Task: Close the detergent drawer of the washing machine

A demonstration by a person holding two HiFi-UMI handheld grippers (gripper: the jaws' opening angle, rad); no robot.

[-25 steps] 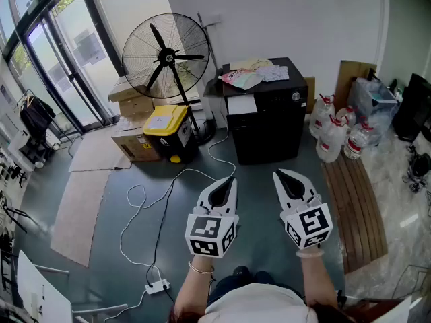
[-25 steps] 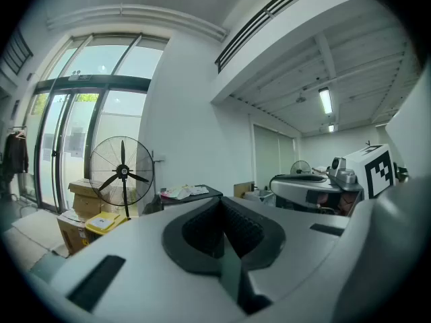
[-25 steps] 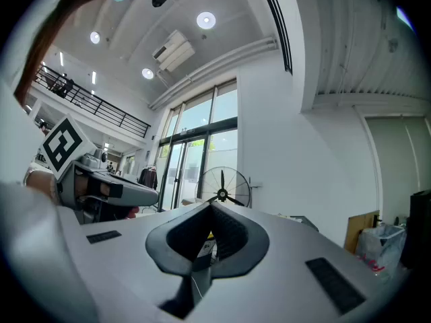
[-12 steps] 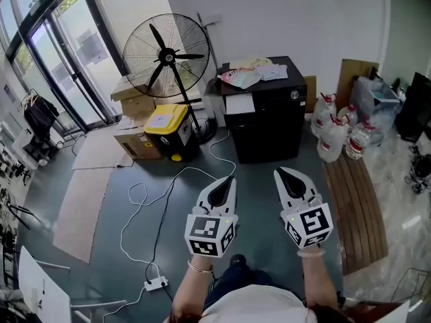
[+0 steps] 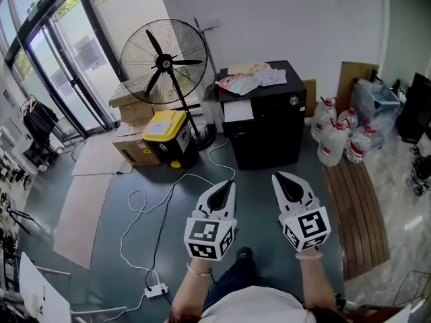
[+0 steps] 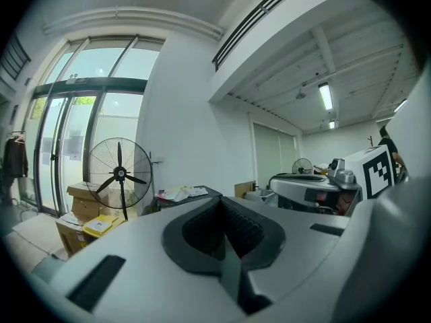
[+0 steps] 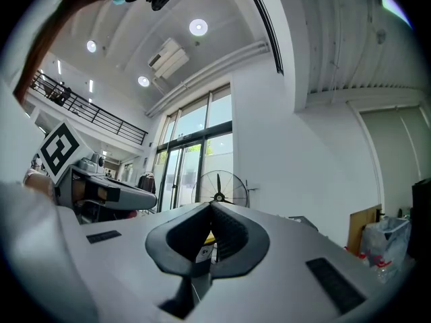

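Head view: machine top (image 5: 293, 73) beneath papers (image 5: 252, 79)

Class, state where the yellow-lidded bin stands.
Head view, left of centre: the yellow-lidded bin sits at the standing fan's foot, between a cardboard box and the black cabinet.

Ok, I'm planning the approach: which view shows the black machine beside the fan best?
The head view: the black machine shows whole from above, front face and paper-strewn top. The left gripper view catches only its top edge with the papers; the right gripper view shows just a sliver of its top.
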